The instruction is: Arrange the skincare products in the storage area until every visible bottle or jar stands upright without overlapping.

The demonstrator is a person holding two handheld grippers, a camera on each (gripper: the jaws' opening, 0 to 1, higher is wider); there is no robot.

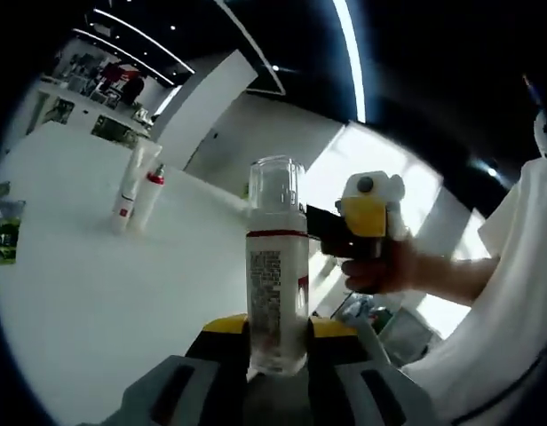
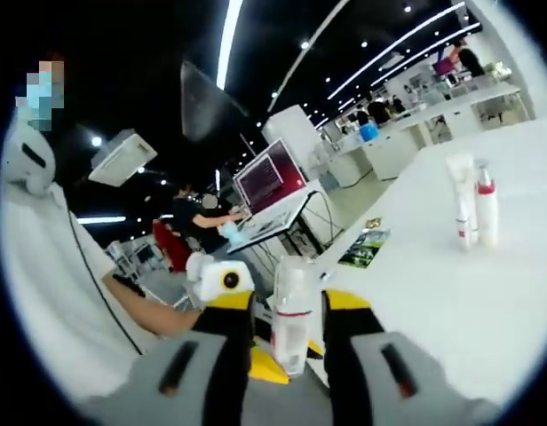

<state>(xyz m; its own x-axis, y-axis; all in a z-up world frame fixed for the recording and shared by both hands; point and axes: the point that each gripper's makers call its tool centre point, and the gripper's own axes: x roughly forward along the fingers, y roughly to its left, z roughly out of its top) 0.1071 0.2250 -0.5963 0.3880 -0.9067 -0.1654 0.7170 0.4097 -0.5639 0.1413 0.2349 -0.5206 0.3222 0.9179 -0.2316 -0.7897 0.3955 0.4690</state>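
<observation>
A bottle (image 1: pixel 276 284) with a clear cap and a white printed label stands upright between my left gripper's (image 1: pixel 278 344) yellow-tipped jaws, which are shut on its base. My right gripper (image 1: pixel 322 224), held by a hand, reaches toward the bottle's neck from the right. In the right gripper view the same bottle (image 2: pixel 291 324) sits between my right gripper's (image 2: pixel 289 311) jaws with a gap on each side, so it is open. The left gripper (image 2: pixel 260 362) shows beneath the bottle. A white tube (image 1: pixel 136 177) and a red-capped bottle (image 1: pixel 151 197) stand together farther off on the table.
The white table (image 1: pixel 87 293) stretches wide around the tube (image 2: pixel 460 202) and red-capped bottle (image 2: pixel 487 213). A green leaflet (image 2: pixel 366 247) lies near the table edge. Beyond the edge are a monitor (image 2: pixel 269 177) with a person (image 2: pixel 201 224) at it, and desks.
</observation>
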